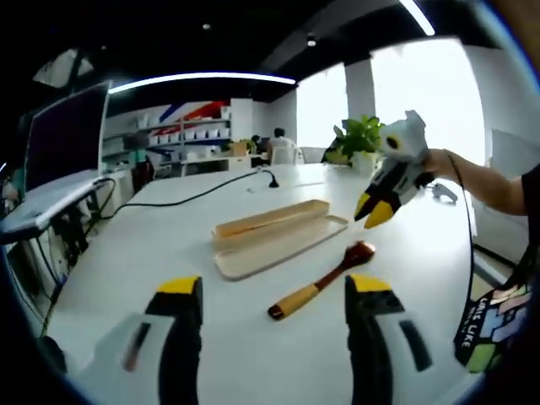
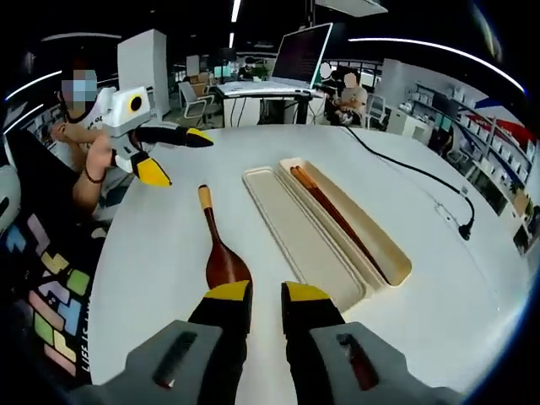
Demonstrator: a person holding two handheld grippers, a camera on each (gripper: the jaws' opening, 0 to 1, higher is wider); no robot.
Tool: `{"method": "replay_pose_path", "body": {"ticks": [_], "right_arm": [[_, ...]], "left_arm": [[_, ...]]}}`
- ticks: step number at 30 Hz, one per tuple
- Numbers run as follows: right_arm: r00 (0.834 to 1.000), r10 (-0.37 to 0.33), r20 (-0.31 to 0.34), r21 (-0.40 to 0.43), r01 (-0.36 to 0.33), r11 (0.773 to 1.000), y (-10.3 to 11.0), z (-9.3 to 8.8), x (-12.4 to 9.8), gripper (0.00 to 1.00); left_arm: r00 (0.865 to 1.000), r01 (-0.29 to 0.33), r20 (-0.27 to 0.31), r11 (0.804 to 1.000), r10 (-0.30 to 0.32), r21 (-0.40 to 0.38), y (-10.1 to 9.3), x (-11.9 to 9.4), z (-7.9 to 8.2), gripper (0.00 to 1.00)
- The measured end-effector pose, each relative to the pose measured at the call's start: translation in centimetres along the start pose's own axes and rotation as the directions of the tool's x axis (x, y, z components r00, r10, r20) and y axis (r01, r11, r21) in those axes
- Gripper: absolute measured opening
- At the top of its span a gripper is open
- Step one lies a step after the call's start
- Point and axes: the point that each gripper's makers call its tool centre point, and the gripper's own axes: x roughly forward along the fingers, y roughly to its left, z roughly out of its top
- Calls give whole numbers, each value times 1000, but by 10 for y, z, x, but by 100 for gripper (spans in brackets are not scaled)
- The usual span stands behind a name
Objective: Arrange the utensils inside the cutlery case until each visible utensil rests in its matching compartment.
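The table spans both views. Mid-frame lies the open case, chopsticks in its far tray. The spoon lies outside, left of it. Left gripper gapes wide; right gripper nearly closed, empty. Next, probably: grasp the spoon.

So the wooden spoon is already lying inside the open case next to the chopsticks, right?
Not quite. The wooden spoon lies on the white table, outside the open case. The chopsticks do lie inside it. The right gripper view shows this.
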Motion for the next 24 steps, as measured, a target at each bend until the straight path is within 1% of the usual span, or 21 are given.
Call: {"method": "replay_pose_path", "body": {"ticks": [3, 4, 5, 6, 8, 9, 12, 13, 16, 17, 20, 21, 24], "right_arm": [[1000, 6, 28, 11, -6, 1000, 4, -2, -3, 13], [999, 9, 35, 16, -10, 1000, 5, -2, -3, 13], [999, 12, 40, 20, -13, 1000, 7, -3, -4, 13], [999, 14, 45, 22, -15, 1000, 8, -4, -5, 13], [998, 16, 54, 24, -17, 1000, 10, -5, -6, 14], [998, 19, 61, 26, -21, 999, 10, -6, -6, 14], [997, 30, 78, 44, -34, 998, 11, -7, -6, 14], [996, 31, 83, 52, -36, 998, 12, -8, -5, 14], [996, 32, 89, 67, -38, 997, 13, -10, -4, 15], [995, 31, 92, 68, -38, 997, 14, -11, -4, 15], [994, 35, 102, 68, -42, 997, 17, -11, -5, 16], [993, 36, 108, 71, -44, 997, 18, -11, -5, 16], [993, 40, 113, 73, -48, 996, 21, -12, -5, 16]], "left_arm": [[1000, 18, -16, 1000, -18, 18, -1, 4, -2, 72], [998, 54, -45, 997, -51, 57, -4, 5, -4, 71], [997, 61, -54, 995, -57, 75, -3, 6, -4, 69], [997, 55, -58, 994, -49, 96, -1, 7, -3, 67], [996, 58, -75, 990, -49, 127, 0, 9, -3, 67], [993, 76, -98, 986, -62, 150, -1, 10, -5, 67], [988, 113, -128, 977, -90, 180, -5, 13, -6, 66], [984, 130, -144, 973, -104, 191, -7, 14, -7, 66], [978, 152, -169, 968, -119, 199, -8, 17, -7, 62], [974, 170, -186, 963, -132, 209, -9, 17, -8, 61], [966, 196, -209, 960, -154, 199, -11, 19, -6, 60], [959, 213, -232, 958, -166, 194, -12, 18, -8, 59], [947, 249, -254, 947, -194, 204, -16, 19, -8, 55]]}}
